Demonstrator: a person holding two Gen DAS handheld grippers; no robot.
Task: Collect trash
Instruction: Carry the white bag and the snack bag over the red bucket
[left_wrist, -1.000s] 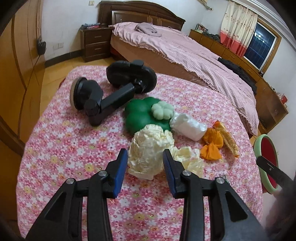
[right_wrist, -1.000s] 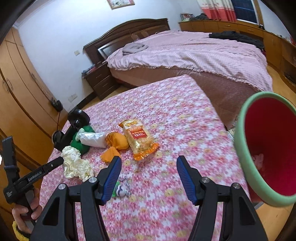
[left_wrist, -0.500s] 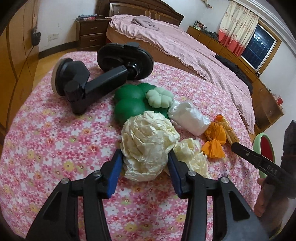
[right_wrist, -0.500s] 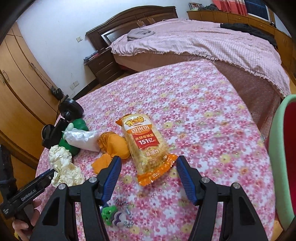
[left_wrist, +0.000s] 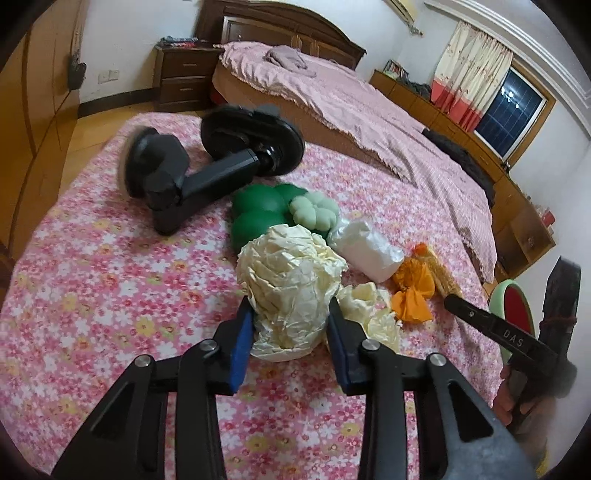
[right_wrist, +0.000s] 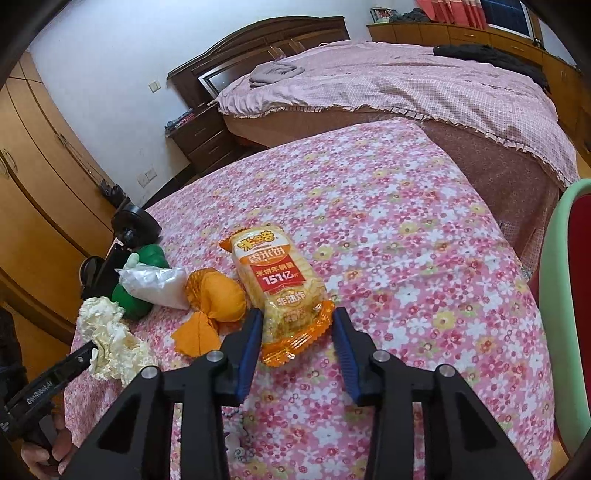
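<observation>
A cream crumpled paper ball (left_wrist: 291, 284) lies on the pink floral tablecloth (left_wrist: 92, 280). My left gripper (left_wrist: 290, 325) is open, its blue pads on either side of the ball's near half. A second cream wad (left_wrist: 373, 310), an orange wrapper (left_wrist: 412, 291) and a white plastic bag (left_wrist: 365, 249) lie to its right. In the right wrist view my right gripper (right_wrist: 297, 328) is open around the near end of a yellow-orange rice cracker packet (right_wrist: 280, 280). The orange wrapper (right_wrist: 214, 306) and the cream paper (right_wrist: 110, 332) lie to its left.
A black phone mount (left_wrist: 207, 173) and a green flower-shaped toy (left_wrist: 266, 214) lie behind the paper. A red bin with a green rim (right_wrist: 569, 295) stands off the table's right edge. A small beaded trinket (right_wrist: 236, 439) lies under my right gripper. A bed (left_wrist: 351, 96) stands behind the table.
Both grippers have moved forward. The left one now straddles the cream paper ball. The right one has reached the packet's near end and its jaws have narrowed.
</observation>
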